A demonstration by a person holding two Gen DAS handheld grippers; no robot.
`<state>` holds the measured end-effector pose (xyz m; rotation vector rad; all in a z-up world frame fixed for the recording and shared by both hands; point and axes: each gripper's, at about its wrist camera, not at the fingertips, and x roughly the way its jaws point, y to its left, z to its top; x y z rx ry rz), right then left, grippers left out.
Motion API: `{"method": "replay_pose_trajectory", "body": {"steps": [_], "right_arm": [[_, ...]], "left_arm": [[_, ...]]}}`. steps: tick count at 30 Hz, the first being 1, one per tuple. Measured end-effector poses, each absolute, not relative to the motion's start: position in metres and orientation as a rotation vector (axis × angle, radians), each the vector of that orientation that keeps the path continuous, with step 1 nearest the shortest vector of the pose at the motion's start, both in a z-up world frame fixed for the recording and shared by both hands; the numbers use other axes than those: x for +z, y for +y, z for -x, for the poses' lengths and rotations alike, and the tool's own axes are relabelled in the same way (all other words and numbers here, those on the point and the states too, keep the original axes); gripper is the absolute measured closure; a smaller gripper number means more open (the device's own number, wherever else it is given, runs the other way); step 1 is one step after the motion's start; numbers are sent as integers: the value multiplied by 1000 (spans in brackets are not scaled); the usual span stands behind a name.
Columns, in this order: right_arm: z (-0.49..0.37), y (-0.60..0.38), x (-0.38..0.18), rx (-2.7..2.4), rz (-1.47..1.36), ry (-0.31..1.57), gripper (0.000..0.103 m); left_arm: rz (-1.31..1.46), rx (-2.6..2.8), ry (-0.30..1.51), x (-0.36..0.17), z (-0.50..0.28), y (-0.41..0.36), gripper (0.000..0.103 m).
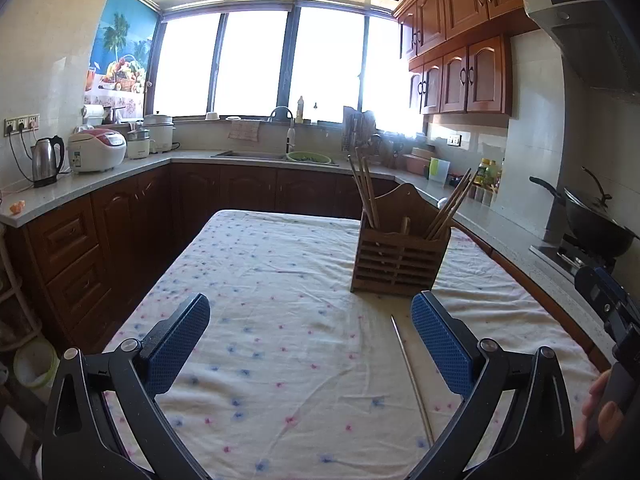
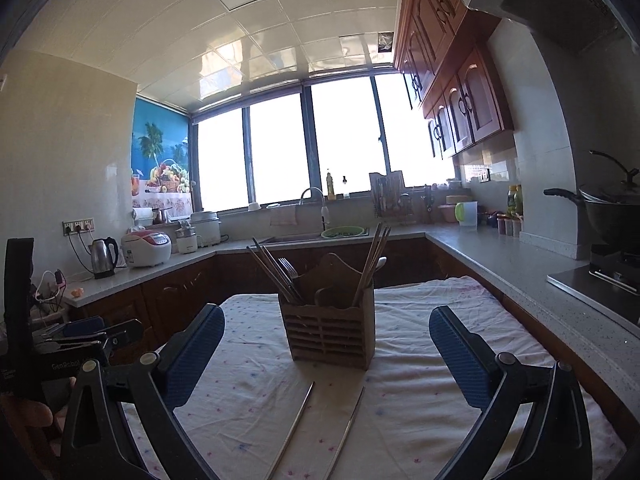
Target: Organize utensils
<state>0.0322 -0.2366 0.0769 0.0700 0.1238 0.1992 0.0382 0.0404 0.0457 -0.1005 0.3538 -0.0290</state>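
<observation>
The left hand-held gripper (image 1: 310, 344) stood wide apart over the table (image 1: 280, 360) with nothing between its pads. The right hand-held gripper (image 2: 326, 354) was spread too, empty. The wooden holder (image 2: 330, 330) stood centre frame, chopsticks (image 2: 374, 264) upright inside, and two metal chopsticks (image 2: 294, 428) lay on the cloth below it.

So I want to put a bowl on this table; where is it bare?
Free: the cloth left of the wooden holder, out to the left edge. Crowded: the strip in front of the holder, where two metal chopsticks lie.
</observation>
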Motion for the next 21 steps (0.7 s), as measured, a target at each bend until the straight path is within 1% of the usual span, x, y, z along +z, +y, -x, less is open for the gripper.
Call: {"method": "replay_pose_trajectory", "body": {"steps": [8, 21], "right_arm": [[-23, -248, 41, 168, -85, 184, 0], [-12, -260, 27, 141, -92, 189, 0]], "left_arm": [[45, -9, 369, 14, -24, 27, 0], [15, 7, 383, -5, -18, 17, 0]]}}
